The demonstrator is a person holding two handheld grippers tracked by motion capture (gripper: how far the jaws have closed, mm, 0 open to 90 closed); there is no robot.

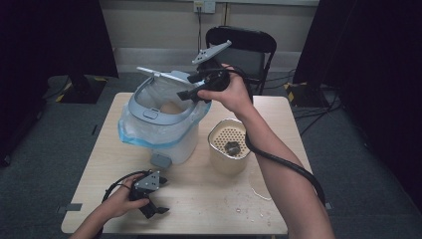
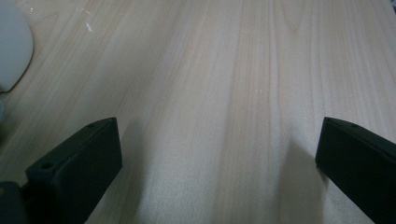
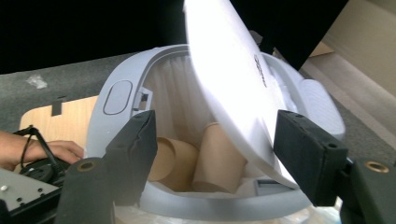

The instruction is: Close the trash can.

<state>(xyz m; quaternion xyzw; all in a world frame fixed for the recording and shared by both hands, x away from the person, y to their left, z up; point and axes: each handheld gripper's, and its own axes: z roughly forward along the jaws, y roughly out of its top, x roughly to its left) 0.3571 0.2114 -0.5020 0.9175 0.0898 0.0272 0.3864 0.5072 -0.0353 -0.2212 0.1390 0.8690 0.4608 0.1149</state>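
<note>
Bin [image 3: 116, 98] lid [image 3: 233, 84] stands between open right tongs [image 3: 215, 154].

In your high view, the light fell from overhead onto the table [image 1: 199, 209], leaving the upper left and right of the frame nearly black. Your right forearm threw only a soft shadow, and the whole frame looked slightly soft. In your left gripper view the wood was evenly lit, with dim shadows beside the dark, blurred jaws at the bottom corners. In your right gripper view the bin lid [image 3: 233, 79] glared white at upper centre, washing out its surface, while the top of the frame stayed black and the near jaws were out of focus.
</note>
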